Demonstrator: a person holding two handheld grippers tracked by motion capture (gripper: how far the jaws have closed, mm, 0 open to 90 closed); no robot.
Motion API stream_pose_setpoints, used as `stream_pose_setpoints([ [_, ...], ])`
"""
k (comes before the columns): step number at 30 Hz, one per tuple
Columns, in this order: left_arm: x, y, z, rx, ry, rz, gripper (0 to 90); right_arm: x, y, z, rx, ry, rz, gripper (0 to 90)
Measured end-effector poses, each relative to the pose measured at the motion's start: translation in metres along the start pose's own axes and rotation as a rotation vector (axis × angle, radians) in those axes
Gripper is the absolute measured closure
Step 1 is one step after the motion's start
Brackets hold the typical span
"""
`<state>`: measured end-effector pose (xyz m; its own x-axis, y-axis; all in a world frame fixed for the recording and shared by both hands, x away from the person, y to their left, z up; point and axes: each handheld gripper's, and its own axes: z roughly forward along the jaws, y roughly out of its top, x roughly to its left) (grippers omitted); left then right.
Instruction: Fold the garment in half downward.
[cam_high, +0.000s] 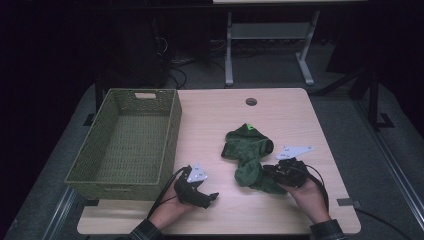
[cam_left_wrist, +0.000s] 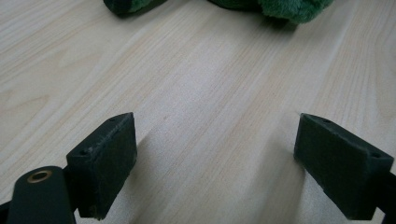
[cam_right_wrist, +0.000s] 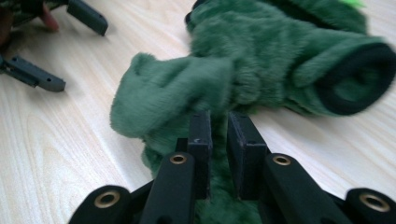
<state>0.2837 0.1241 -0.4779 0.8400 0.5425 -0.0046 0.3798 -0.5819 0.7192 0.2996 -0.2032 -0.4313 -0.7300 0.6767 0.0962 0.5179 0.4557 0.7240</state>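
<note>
A green plush garment (cam_high: 250, 150) with a black-lined opening lies crumpled on the wooden table (cam_high: 295, 115), right of centre. My right gripper (cam_high: 270, 173) comes at it from the right. In the right gripper view its jaws (cam_right_wrist: 219, 135) stand close together with a fold of the plush (cam_right_wrist: 261, 51) pinched between them. My left gripper (cam_high: 207, 194) rests low at the table's front, right of the basket, open over bare wood (cam_left_wrist: 215, 158). The plush's edge (cam_left_wrist: 285, 7) lies beyond its jaws. The left gripper (cam_right_wrist: 60, 46) also shows far off in the right gripper view.
A green woven basket (cam_high: 170, 135) stands empty on the table's left side, its near corner close to my left hand. A round cable hole (cam_high: 251, 101) sits near the table's far edge. Table legs and cables fill the dark floor behind.
</note>
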Motion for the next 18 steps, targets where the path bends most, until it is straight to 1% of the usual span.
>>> stream_pose_setpoints([
  [2, 0.000, 0.000, 0.000, 0.000, 0.000, 0.000, 12.4, -0.001, 0.001, -0.006, -0.023, -0.005, 0.014, 80.3],
  [3, 0.000, 0.000, 0.000, 0.000, 0.000, 0.000, 12.5, -0.002, 0.002, -0.009, -0.033, -0.010, 0.002, 80.5],
  [4, 0.000, 0.000, 0.000, 0.003, -0.001, 0.002, 12.5, -0.002, 0.004, -0.012, -0.045, -0.011, 0.002, 82.3],
  [6, 0.000, 0.000, 0.000, 0.002, -0.002, 0.000, 12.5, 0.000, 0.009, -0.014, -0.076, 0.016, 0.004, 83.7],
  [9, 0.000, 0.001, 0.001, -0.003, -0.001, -0.001, 12.4, 0.004, 0.015, -0.009, -0.082, 0.024, -0.023, 85.4],
  [11, 0.000, 0.001, 0.001, -0.005, -0.002, -0.005, 12.4, 0.005, 0.018, -0.004, -0.089, 0.024, -0.030, 86.4],
  [12, 0.000, 0.001, 0.001, -0.004, -0.001, -0.002, 12.5, 0.005, 0.019, -0.001, -0.086, 0.026, -0.020, 86.6],
  [13, 0.000, 0.001, 0.001, -0.002, -0.002, -0.001, 12.5, 0.004, 0.019, 0.003, -0.081, 0.032, -0.021, 86.6],
  [15, 0.000, 0.001, 0.001, 0.002, -0.002, 0.003, 12.4, 0.003, 0.019, 0.012, -0.049, 0.033, -0.025, 86.5],
  [18, 0.000, 0.001, 0.001, 0.002, -0.002, 0.003, 12.4, 0.003, 0.015, 0.023, 0.002, 0.039, -0.010, 86.4],
])
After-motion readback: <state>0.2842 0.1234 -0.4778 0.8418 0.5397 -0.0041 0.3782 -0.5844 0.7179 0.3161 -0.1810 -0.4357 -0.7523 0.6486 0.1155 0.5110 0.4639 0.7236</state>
